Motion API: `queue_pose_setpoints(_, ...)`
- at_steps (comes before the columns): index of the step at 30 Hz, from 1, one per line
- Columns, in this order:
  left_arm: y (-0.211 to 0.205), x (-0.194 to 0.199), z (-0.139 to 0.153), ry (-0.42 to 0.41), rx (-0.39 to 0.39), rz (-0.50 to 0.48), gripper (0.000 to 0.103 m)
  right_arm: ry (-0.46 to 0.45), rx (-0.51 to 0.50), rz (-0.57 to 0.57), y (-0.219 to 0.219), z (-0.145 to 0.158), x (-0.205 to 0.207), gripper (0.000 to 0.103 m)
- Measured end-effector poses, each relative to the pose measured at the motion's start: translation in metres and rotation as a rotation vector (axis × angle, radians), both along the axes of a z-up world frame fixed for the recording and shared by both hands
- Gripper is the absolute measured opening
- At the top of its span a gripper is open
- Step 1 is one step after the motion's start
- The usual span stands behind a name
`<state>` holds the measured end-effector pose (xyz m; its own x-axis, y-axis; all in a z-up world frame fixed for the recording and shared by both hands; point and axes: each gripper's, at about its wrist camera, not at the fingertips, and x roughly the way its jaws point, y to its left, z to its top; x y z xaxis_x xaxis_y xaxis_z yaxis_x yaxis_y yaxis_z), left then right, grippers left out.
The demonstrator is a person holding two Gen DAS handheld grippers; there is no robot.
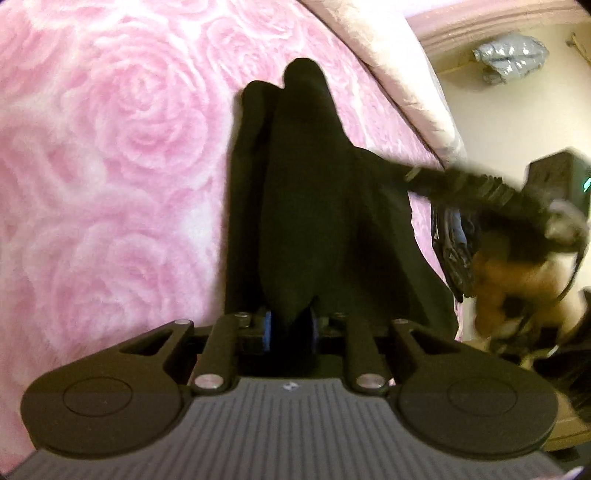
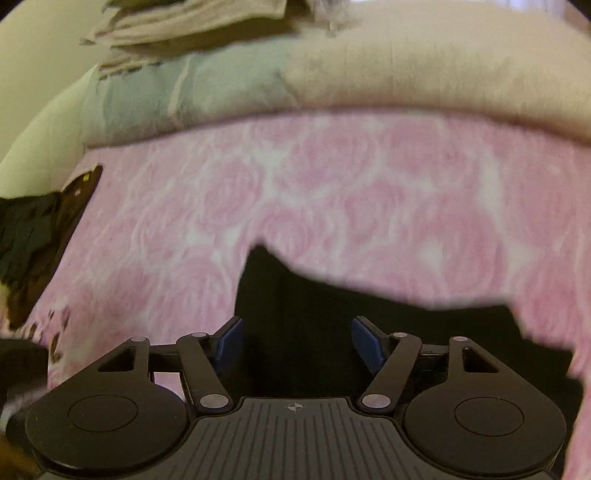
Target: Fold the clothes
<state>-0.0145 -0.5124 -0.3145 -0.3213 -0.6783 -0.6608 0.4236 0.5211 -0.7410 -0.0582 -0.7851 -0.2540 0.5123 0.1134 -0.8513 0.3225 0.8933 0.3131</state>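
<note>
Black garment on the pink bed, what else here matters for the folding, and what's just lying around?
In the job: black garment, left gripper shut on it, right gripper open over it, pink blanket.

Lying about: dark clothes pile, cream pillow, folded towels.

Each camera sits behind its own claw and faces forward along the fingers. The left view looks down, close, onto the pink rose blanket (image 1: pixel 110 166). The right view looks low across it toward pillows (image 2: pixel 424 74). Both views share the blanket and black garment (image 1: pixel 314 203).
</note>
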Motion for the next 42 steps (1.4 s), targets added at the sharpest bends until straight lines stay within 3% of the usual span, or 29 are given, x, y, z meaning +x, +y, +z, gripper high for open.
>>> queue_pose_setpoints(1, 0.000, 0.001, 0.000, 0.004, 0.006, 0.003, 0.018, 0.002, 0.014, 0.011, 0.002, -0.011, 0.003, 0.055)
queue_pose_setpoints(5, 0.002, 0.005, -0.001, 0.019, 0.032, 0.017, 0.018, -0.026, 0.070, 0.022, 0.001, -0.042, 0.019, 0.055)
queue_pose_setpoints(9, 0.004, 0.010, -0.002, 0.034, 0.058, 0.031, 0.019, -0.033, 0.076, 0.026, -0.007, -0.022, 0.016, 0.055)
queue_pose_setpoints(11, 0.004, 0.011, -0.002, 0.040, 0.072, 0.037, 0.019, -0.065, 0.055, -0.043, -0.010, -0.002, -0.005, 0.055)
queue_pose_setpoints(15, 0.002, 0.009, 0.002, 0.024, 0.100, 0.033, 0.020, -0.120, 0.050, -0.311, -0.007, 0.032, -0.088, 0.055)
queue_pose_setpoints(17, 0.000, 0.008, 0.004, 0.011, 0.108, 0.024, 0.021, -0.093, 0.063, -0.439, 0.000, 0.033, -0.134, 0.055)
queue_pose_setpoints(20, -0.004, 0.006, 0.005, -0.005, 0.115, -0.002, 0.024, 0.038, 0.046, -0.547, 0.005, 0.007, -0.181, 0.055)
queue_pose_setpoints(24, -0.012, 0.003, 0.017, -0.062, 0.152, -0.042, 0.029, 0.040, -0.037, -0.502, -0.013, -0.024, -0.168, 0.055)
queue_pose_setpoints(27, -0.018, 0.004, 0.037, -0.139, 0.192, -0.087, 0.031, 0.014, -0.028, -0.499, -0.026, -0.026, -0.154, 0.056)
queue_pose_setpoints(31, -0.019, -0.005, 0.090, -0.381, 0.189, -0.202, 0.028, -0.077, 0.044, -0.628, -0.032, 0.002, -0.184, 0.056)
queue_pose_setpoints(34, -0.036, -0.019, 0.107, -0.439, 0.142, -0.288, 0.028, -0.117, 0.008, -0.681, -0.014, 0.032, -0.215, 0.056)
queue_pose_setpoints(37, -0.064, -0.033, 0.092, -0.433, 0.136, -0.361, 0.028, -0.066, 0.024, -0.721, 0.000, 0.028, -0.240, 0.056)
queue_pose_setpoints(40, -0.082, -0.042, 0.062, -0.452, 0.193, -0.414, 0.026, 0.004, -0.003, -0.756, -0.006, 0.002, -0.250, 0.056)
queue_pose_setpoints(42, -0.083, -0.043, 0.051, -0.458, 0.201, -0.414, 0.021, 0.001, 0.021, -0.745, -0.019, -0.019, -0.252, 0.061)
